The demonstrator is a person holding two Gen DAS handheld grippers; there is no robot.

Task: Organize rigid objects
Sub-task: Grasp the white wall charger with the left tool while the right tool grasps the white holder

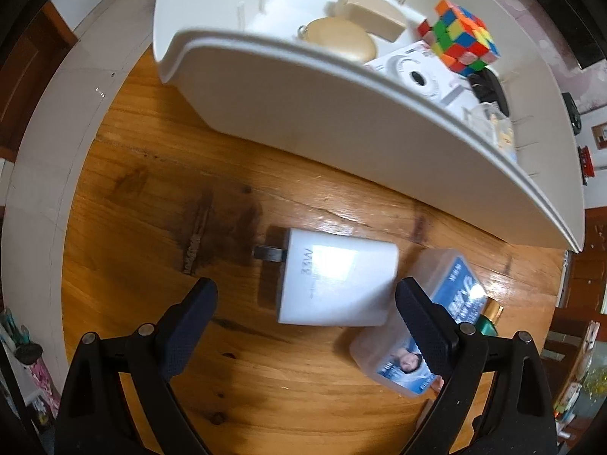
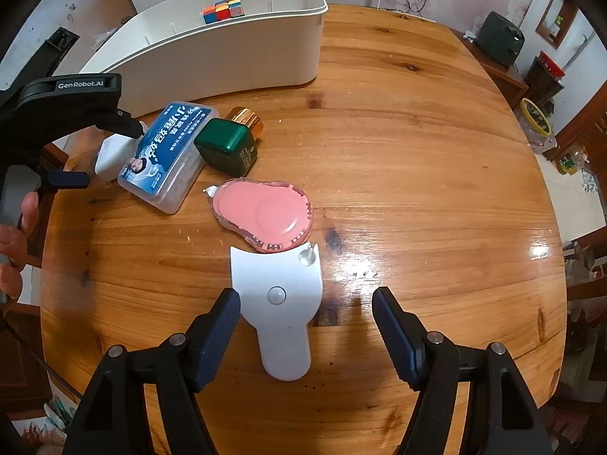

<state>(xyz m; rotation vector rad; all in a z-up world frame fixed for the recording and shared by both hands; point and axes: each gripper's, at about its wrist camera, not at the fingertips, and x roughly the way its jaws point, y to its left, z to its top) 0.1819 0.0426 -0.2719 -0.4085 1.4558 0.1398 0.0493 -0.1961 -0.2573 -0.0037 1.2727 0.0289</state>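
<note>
The left gripper [image 1: 305, 305] has its fingers spread wide, and the white charger [image 1: 335, 276] lies flat on the wooden table [image 1: 151, 174] between the tips, not touched by them. Just beside its right finger lies the clear floss box [image 1: 417, 326] with a blue label, and behind it a green bottle [image 1: 487, 320]. Farther out stands the white bin [image 1: 341, 121], which holds a colour cube [image 1: 461, 36], a white camera [image 1: 417, 76] and beige items. The right gripper [image 2: 306, 305] is also open and empty, above a white flat tool [image 2: 282, 303]. The tool touches the pink tape dispenser [image 2: 265, 216].
</note>
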